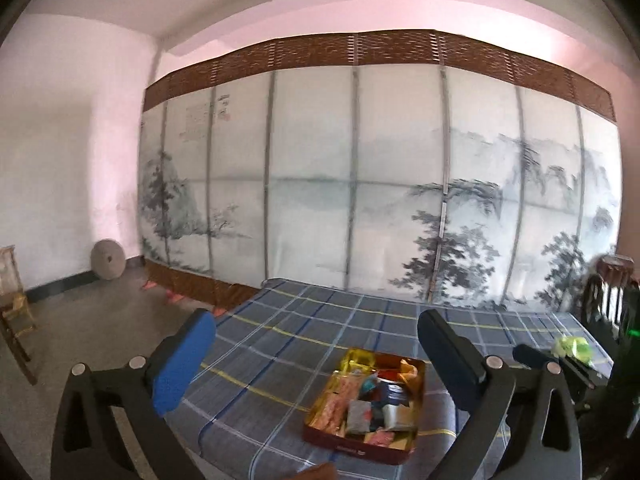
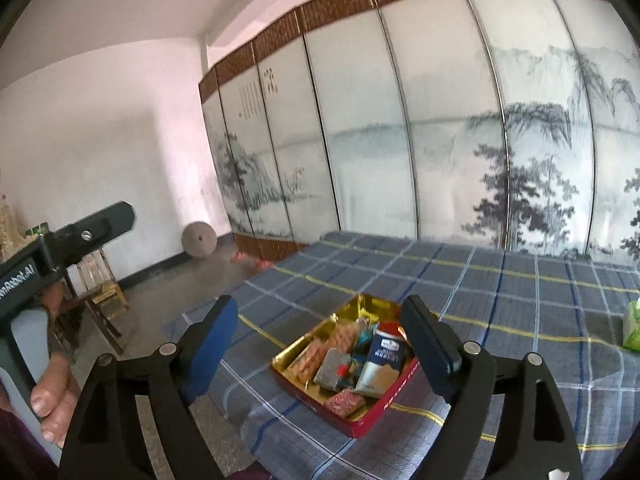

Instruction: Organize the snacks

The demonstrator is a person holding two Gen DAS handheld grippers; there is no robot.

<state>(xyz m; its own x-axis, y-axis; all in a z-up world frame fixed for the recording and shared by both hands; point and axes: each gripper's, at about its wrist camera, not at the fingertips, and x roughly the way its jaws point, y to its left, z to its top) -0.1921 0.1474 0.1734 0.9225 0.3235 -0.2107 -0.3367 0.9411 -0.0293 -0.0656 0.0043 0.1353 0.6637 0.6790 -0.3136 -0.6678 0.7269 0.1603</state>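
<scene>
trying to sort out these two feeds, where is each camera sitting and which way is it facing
Left wrist: sits on the left hand-held gripper, looking forward over the plaid-covered table at the snack tin and painted folding screen; its open fingers frame the view, and the right hand-held gripper shows at the right edge.
Right wrist: sits on the right hand-held gripper, facing the same way from further right; its open fingers frame the tin, with the left unit and the person's left hand at left.
Both share the tin, table, screen and green packet.
</scene>
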